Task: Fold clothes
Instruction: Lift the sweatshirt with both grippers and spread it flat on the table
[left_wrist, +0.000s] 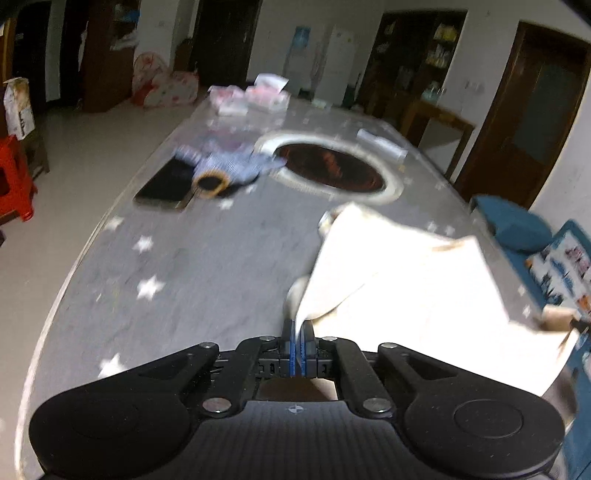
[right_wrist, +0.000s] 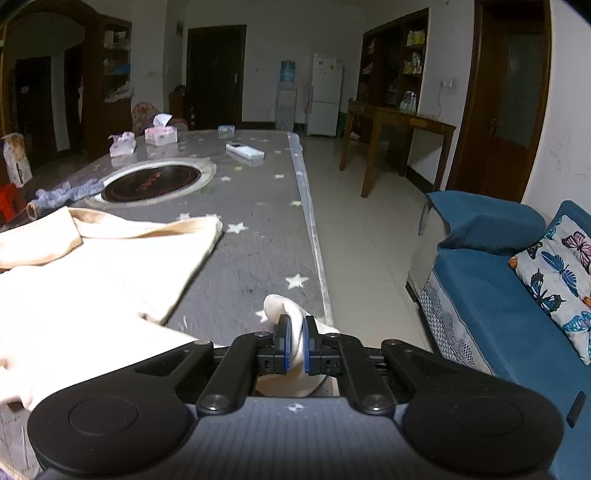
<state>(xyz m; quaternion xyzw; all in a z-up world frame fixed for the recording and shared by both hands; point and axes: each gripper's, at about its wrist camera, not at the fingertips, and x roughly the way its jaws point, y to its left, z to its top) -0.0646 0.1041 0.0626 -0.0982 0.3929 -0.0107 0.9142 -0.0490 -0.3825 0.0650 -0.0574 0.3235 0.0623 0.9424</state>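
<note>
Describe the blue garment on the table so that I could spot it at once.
Start at the round dark hotplate sunk into the grey star-patterned table. The crumpled blue striped garment lies against its left rim, beside a black phone. Unlike the big cream cloth, it is small, with a tan cuff.

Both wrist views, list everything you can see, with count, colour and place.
Garment: one, cream, spread on near table, pinched by both grippers.
Table: one, grey with white stars, centre.
Inset cooktop: one, dark with pale ring, mid table.
Small garment: one, blue-white, left of cooktop.
Phone: one, black, left table edge.
Tissue packs: two, pink-white, far end.
White case: one, far right of table.
Sofa: one, blue, right, with butterfly cushion.
Water dispenser and fridge: back wall.
Left gripper: black, shut on garment.
Right gripper: black, shut on garment.
</note>
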